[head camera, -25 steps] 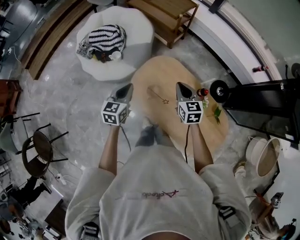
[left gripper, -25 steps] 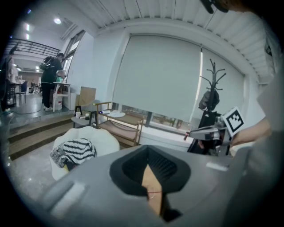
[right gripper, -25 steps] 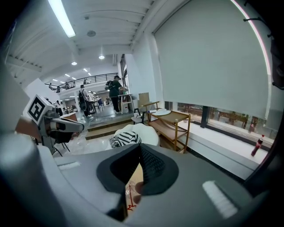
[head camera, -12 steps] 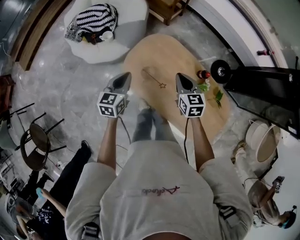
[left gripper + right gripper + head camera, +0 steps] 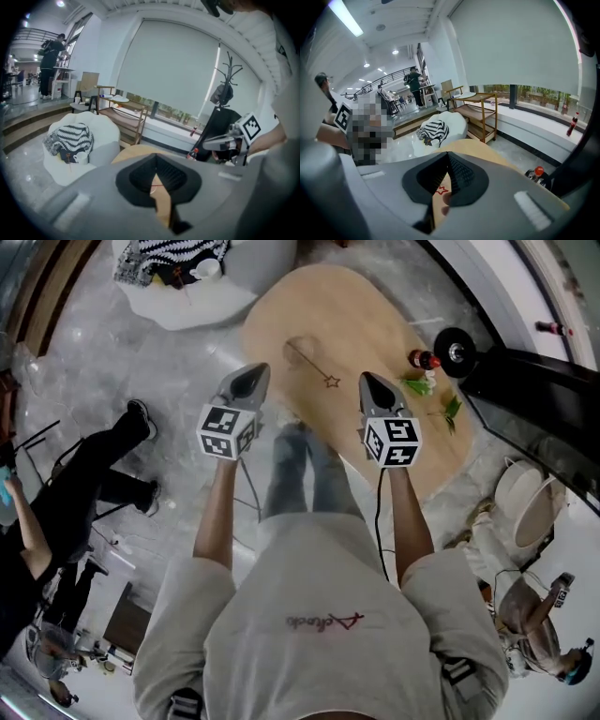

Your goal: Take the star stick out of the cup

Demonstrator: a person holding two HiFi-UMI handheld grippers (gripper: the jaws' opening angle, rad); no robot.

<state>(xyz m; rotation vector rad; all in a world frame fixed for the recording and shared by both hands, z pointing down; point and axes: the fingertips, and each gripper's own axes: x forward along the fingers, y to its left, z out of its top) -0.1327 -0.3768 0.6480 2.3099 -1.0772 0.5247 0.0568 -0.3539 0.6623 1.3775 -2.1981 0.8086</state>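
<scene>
The star stick (image 5: 314, 366) lies slanted on the oval wooden table (image 5: 375, 315), its star end (image 5: 331, 382) pointing toward me. Its far end crosses a faint round shape (image 5: 299, 350) that may be a clear cup; I cannot tell for sure. My left gripper (image 5: 251, 372) hovers at the table's near left edge, jaws together, holding nothing. My right gripper (image 5: 367, 380) hangs over the near edge just right of the star, also shut and empty. Between the right jaws the red star (image 5: 442, 190) shows below; the left gripper view shows a thin red line (image 5: 157, 185).
A red-capped bottle (image 5: 419, 359), a black round object (image 5: 457, 346) and green leaves (image 5: 450, 410) sit at the table's right end. A white pouf with striped cloth (image 5: 187, 277) stands beyond it. A person in black (image 5: 84, 474) is close on the left.
The table has slid upward and farther away in the head view. Both grippers stay shut and side by side. A person in black has walked in at the left. The stick lies as before.
</scene>
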